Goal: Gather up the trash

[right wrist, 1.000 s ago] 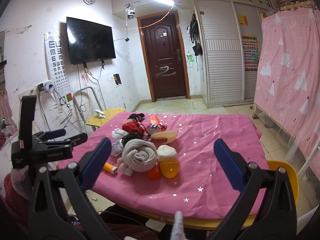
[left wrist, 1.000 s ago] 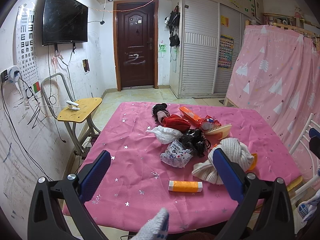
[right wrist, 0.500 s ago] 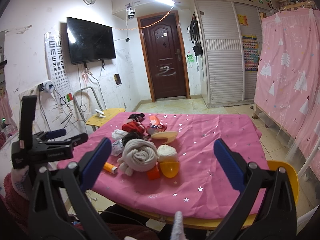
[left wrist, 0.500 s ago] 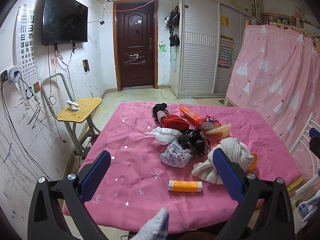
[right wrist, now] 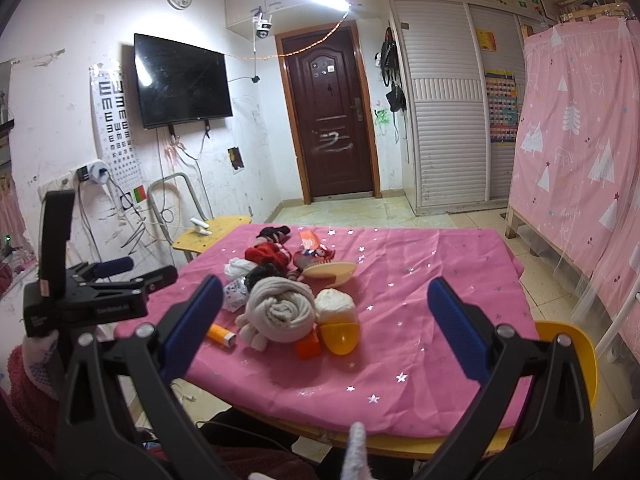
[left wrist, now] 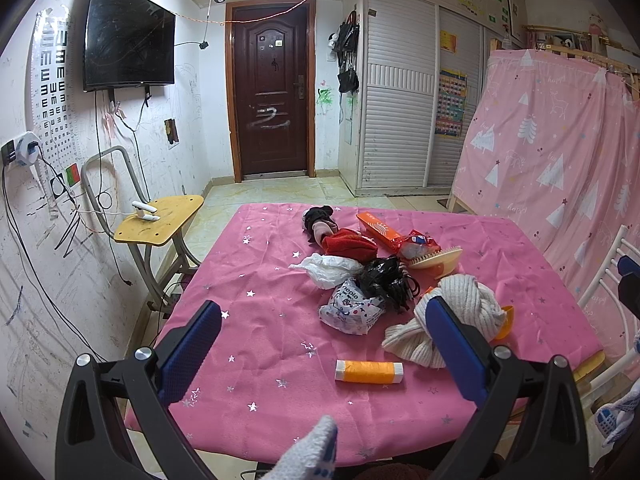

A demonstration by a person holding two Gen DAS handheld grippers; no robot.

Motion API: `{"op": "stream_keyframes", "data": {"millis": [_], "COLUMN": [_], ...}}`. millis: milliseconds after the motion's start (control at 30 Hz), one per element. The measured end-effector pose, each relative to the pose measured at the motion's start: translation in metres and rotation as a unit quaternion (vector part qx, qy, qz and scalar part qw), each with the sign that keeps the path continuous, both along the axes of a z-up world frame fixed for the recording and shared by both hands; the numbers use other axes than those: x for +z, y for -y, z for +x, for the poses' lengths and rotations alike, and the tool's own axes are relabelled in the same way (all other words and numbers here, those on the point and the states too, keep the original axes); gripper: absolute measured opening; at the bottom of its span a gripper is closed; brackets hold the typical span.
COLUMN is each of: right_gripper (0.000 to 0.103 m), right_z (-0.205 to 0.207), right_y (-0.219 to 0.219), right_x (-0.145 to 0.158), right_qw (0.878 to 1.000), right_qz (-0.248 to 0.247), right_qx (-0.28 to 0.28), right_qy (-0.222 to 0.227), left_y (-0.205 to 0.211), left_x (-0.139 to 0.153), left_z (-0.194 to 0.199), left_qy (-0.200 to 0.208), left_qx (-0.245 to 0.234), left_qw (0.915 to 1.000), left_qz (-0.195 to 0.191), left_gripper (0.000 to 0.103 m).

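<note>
A heap of trash and clutter lies on the pink star-print tablecloth (left wrist: 256, 320). It holds a crumpled white plastic bag (left wrist: 328, 268), a printed tissue wrapper (left wrist: 352, 314), a black plastic bag (left wrist: 386, 280), a red snack wrapper (left wrist: 418, 242) and an orange box (left wrist: 378, 230). An orange tube (left wrist: 368, 371) lies alone nearest me. A cream knitted scarf (right wrist: 280, 310) sits beside a yellow half shell (right wrist: 340, 336). My left gripper (left wrist: 322, 304) is open and empty above the near table edge. My right gripper (right wrist: 325, 281) is open and empty too, with the left gripper (right wrist: 140, 272) visible at its left.
A red cloth (left wrist: 348, 242), a dark sock (left wrist: 318, 220) and a brush (left wrist: 436, 258) lie in the heap. A yellow side table (left wrist: 160, 224) stands at the left, a white chair (left wrist: 608, 272) and pink curtain (left wrist: 560, 152) at the right.
</note>
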State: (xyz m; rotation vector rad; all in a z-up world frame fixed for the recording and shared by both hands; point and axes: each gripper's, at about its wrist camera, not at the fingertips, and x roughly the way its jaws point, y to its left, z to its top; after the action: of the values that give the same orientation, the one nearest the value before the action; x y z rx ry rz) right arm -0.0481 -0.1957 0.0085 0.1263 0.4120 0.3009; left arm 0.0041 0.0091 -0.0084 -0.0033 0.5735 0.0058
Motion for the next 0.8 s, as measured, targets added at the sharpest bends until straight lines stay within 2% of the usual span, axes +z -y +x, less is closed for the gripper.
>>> {"op": "stream_keyframes", "data": {"millis": [800], "right_gripper": [0.099], "right_z": [0.0003], "right_y": [-0.0003], "right_x": [-0.0018], "right_qw": [1.000], "right_qz": [-0.001], "right_qx": [0.001], "right_qy": [-0.001], "left_y": [0.0015], "left_x": [-0.0013], "left_z": [0.0003], "left_qy": [-0.001], "left_qx": [0.000], "left_qw": [1.0000], "left_qz": [0.002], "left_gripper": [0.094]}}
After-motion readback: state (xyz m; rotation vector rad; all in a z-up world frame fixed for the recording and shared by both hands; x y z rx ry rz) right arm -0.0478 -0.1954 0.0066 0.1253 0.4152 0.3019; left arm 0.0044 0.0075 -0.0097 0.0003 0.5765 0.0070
